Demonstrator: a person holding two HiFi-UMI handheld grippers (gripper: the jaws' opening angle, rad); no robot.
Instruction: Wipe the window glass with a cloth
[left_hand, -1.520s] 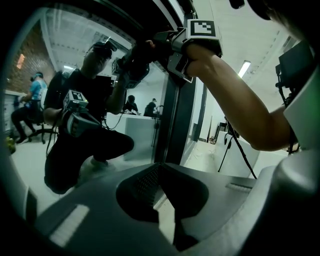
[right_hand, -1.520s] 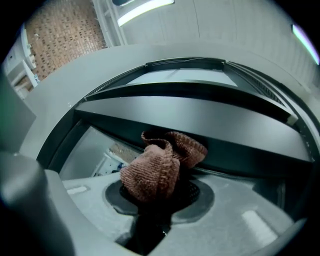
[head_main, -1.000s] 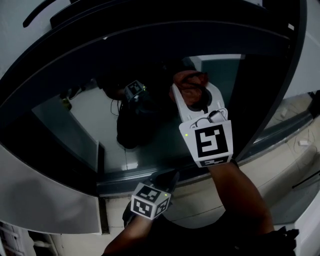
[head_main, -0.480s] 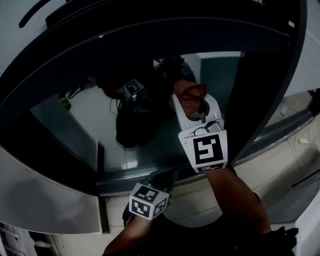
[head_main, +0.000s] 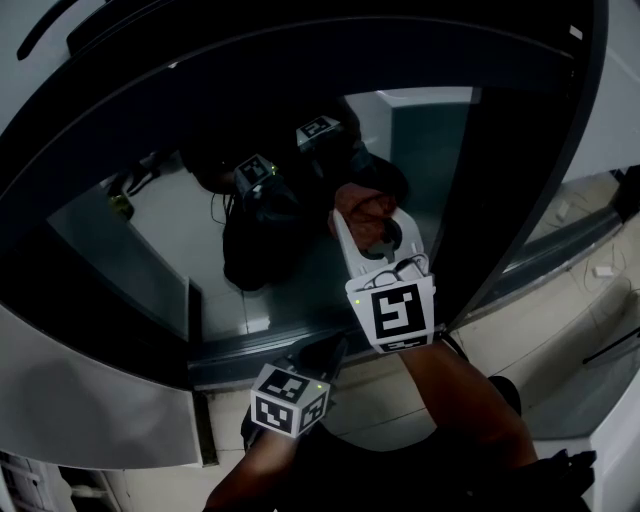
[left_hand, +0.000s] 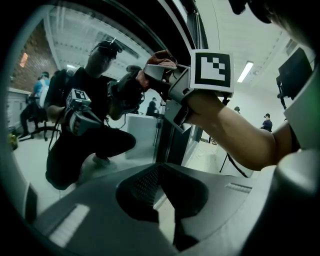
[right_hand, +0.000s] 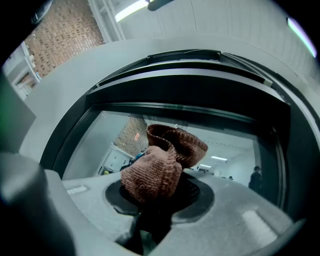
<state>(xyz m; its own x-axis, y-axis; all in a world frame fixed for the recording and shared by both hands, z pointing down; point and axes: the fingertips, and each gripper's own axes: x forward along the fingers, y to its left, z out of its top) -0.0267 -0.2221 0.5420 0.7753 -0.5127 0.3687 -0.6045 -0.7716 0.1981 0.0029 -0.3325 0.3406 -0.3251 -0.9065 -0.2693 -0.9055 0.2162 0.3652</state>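
A reddish-brown knitted cloth (head_main: 362, 205) is pressed against the dark window glass (head_main: 180, 250), held by my right gripper (head_main: 368, 222), which is shut on it. In the right gripper view the cloth (right_hand: 159, 167) bulges out of the jaws in front of the glass (right_hand: 95, 145) and mirrors in it. The left gripper view shows the cloth (left_hand: 160, 56) and the right gripper (left_hand: 161, 70) from below. My left gripper (head_main: 330, 355) hangs lower, by the sill, apart from the glass; its jaws (left_hand: 162, 187) are shut with nothing in them.
A dark window frame (head_main: 520, 180) runs up the right side and a grey sill (head_main: 250, 352) along the bottom. The glass reflects a crouching person and both grippers. Pale floor tiles (head_main: 560, 330) with a cable (head_main: 612, 350) lie to the right.
My right gripper has slid the cloth down and to the left across the glass. The left gripper has stayed near the sill, shifting only slightly.
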